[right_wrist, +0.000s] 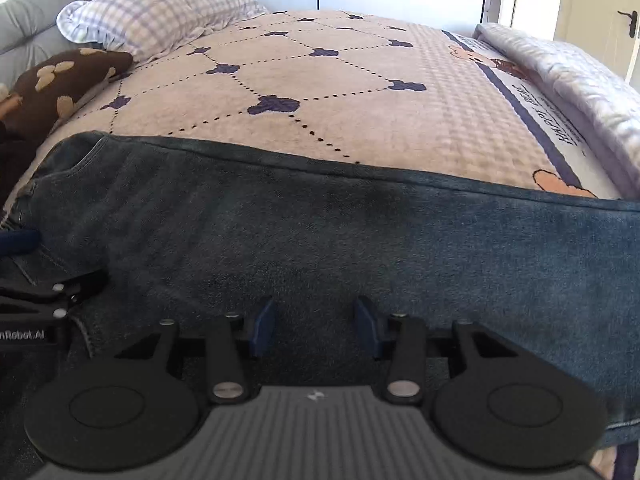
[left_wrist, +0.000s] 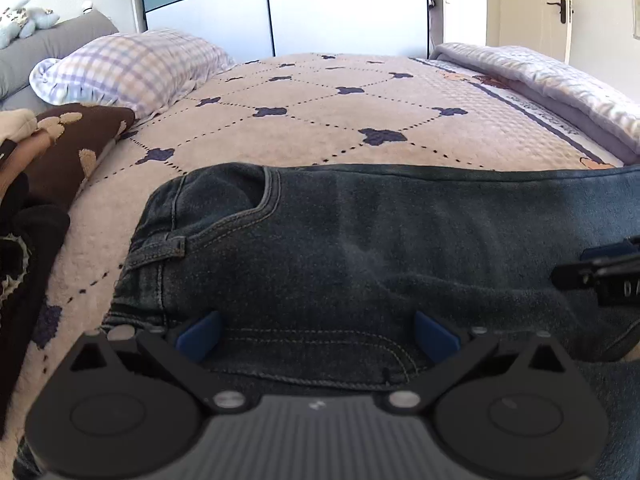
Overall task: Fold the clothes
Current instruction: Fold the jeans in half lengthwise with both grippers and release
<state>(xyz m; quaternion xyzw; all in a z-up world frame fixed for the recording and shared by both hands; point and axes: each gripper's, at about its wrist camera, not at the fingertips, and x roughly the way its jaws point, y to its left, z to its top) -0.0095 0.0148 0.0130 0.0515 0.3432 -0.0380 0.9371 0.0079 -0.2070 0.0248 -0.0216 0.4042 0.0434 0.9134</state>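
One pair of dark blue denim jeans [left_wrist: 360,240] lies flat across the near part of the bed, its waistband with a belt loop and a stitched pocket toward the left and its legs running off to the right. The bed is covered by one beige quilted bedspread [left_wrist: 320,120] patterned with dark blue clover shapes joined by dotted lines. The left gripper [left_wrist: 316,336] hovers over the waist end of the jeans with its two blue-padded fingers [left_wrist: 198,336] spread wide apart and nothing between them, only denim below. The right gripper [right_wrist: 315,328] sits over the leg part of the jeans, farther right, its two blue pads [right_wrist: 264,326] partly apart and not pinching any cloth; whether they touch the fabric cannot be told. Each wrist view catches the other gripper at its edge. At the head of the bed, on the left, rests one lilac-and-white checked pillow [left_wrist: 128,68], and just beside it one brown cushion with beige bear shapes [left_wrist: 76,136]. One pale lilac folded quilt [left_wrist: 552,88] lies along the right side of the bed. Behind stands one wardrobe with blue and white sliding panels [left_wrist: 280,4].
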